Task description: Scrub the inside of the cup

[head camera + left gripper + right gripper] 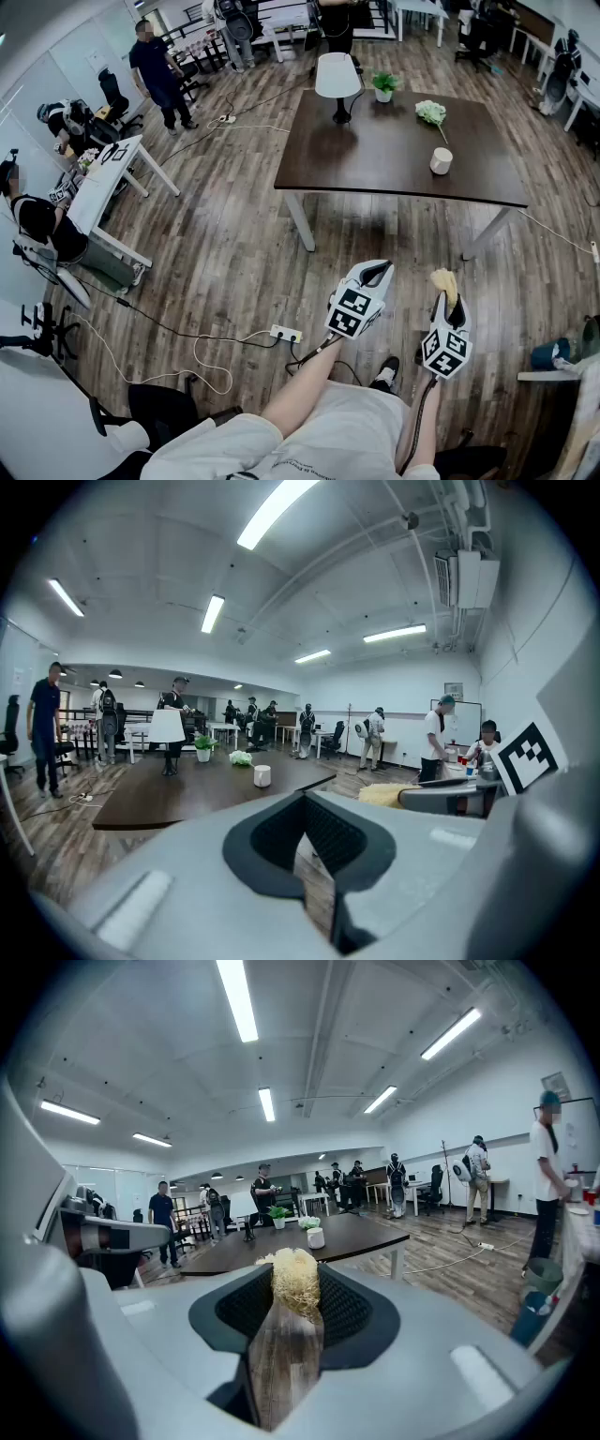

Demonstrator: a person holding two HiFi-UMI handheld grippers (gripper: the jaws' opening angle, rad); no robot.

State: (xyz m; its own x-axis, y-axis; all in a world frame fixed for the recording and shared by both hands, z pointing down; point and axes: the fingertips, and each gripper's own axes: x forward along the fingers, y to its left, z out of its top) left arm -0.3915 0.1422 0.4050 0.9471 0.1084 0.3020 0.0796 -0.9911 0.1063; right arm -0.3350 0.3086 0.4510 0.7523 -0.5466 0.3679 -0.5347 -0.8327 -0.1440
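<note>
The right gripper (295, 1290) has its fingers (354, 1309) closed on a straw-coloured scrubber (296, 1277), whose frayed tuft sticks up past the tips. The left gripper (311, 853) has its fingers (270, 832) only a narrow slit apart, with nothing between them and wooden floor (234, 253) showing through. Both are held over the floor, well short of the dark desk (375, 150). The white cup (441, 160) stands upright near the desk's right front edge, with a lamp (337, 75), a potted plant (384, 85) and flowers (431, 112) behind it.
</note>
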